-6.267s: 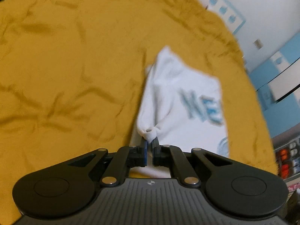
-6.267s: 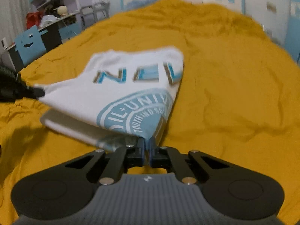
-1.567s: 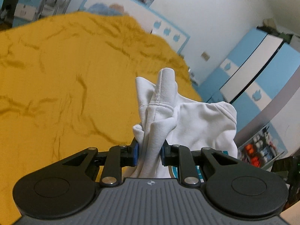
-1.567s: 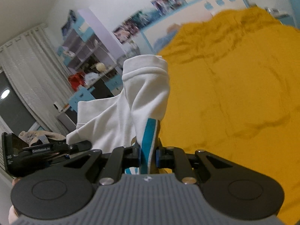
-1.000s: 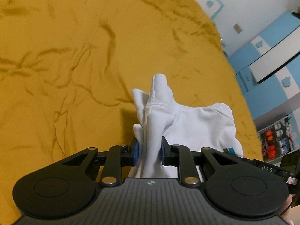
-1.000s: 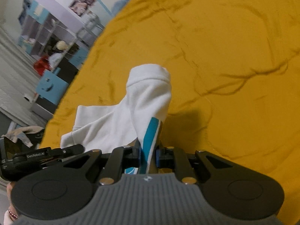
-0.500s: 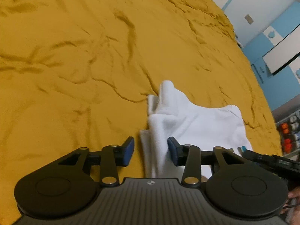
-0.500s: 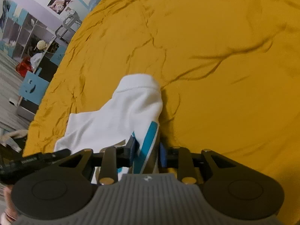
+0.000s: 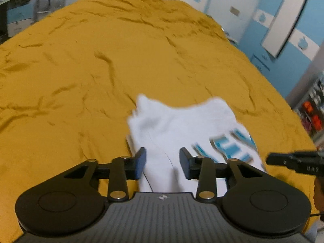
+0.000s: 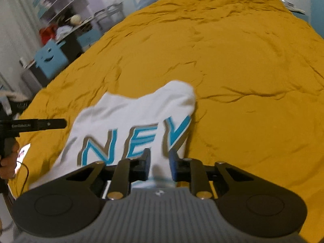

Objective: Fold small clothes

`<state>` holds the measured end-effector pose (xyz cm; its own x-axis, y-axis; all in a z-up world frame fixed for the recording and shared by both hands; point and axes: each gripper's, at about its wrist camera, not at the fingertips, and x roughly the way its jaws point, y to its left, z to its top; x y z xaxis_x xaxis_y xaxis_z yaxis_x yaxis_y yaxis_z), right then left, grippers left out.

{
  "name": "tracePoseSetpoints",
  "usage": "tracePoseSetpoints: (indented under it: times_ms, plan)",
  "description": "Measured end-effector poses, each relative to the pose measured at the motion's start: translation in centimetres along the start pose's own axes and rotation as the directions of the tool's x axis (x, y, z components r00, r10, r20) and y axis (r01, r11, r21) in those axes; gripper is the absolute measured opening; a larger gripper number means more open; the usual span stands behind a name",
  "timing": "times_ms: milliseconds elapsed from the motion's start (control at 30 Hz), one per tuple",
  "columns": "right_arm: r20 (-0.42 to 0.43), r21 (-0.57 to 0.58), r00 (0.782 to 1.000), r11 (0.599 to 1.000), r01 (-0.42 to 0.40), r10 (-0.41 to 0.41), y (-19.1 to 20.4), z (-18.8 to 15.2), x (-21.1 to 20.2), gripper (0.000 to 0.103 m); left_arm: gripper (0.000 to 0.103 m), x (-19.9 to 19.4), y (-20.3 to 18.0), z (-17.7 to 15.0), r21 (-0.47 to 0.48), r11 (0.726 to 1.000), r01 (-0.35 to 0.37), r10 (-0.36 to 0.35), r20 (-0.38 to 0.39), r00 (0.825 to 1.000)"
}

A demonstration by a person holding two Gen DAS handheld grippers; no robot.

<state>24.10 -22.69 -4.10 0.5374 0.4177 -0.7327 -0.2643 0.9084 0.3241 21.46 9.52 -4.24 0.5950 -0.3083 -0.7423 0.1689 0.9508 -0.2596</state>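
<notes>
A white T-shirt (image 9: 182, 121) with blue letters lies folded on the mustard bedspread (image 9: 81, 60). My left gripper (image 9: 163, 158) hovers over its near left edge. Its jaws stand apart and are closing, with cloth showing below the gap and the pads not pressing it. In the right wrist view the same T-shirt (image 10: 131, 113) lies lettering up. My right gripper (image 10: 159, 158) is over the near right corner, jaws a little apart and closing, pads clear of the cloth. Each view catches the other gripper: the right gripper (image 9: 293, 162) and the left gripper (image 10: 40, 124).
The bedspread (image 10: 243, 60) stretches wide around the shirt. A blue and white wardrobe (image 9: 283, 30) stands to the right of the bed. Shelves (image 10: 66, 6) and a blue box with a face (image 10: 50, 58) stand to the left. A person's hand (image 10: 8, 162) holds the left gripper.
Both grippers have let go of the bunched shirt edges. The shirt has dropped flat onto the bed, and both grippers have drawn back from it.
</notes>
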Motion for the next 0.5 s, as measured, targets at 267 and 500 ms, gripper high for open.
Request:
tracePoseSetpoints:
  times_ms: [267, 500]
  plan:
    - [-0.074, -0.017, 0.996, 0.998, 0.057, -0.058, -0.2, -3.5, 3.5, 0.010, 0.037, 1.9, 0.8, -3.5, -0.027, 0.999, -0.022, 0.019, -0.094, 0.995]
    - [-0.047, -0.050, 0.996, 0.996, 0.075, -0.077, 1.3, -3.3, 0.6, 0.015, 0.036, -1.9, -1.0, -3.1, -0.001, 1.000, 0.011, -0.011, -0.078, 0.997]
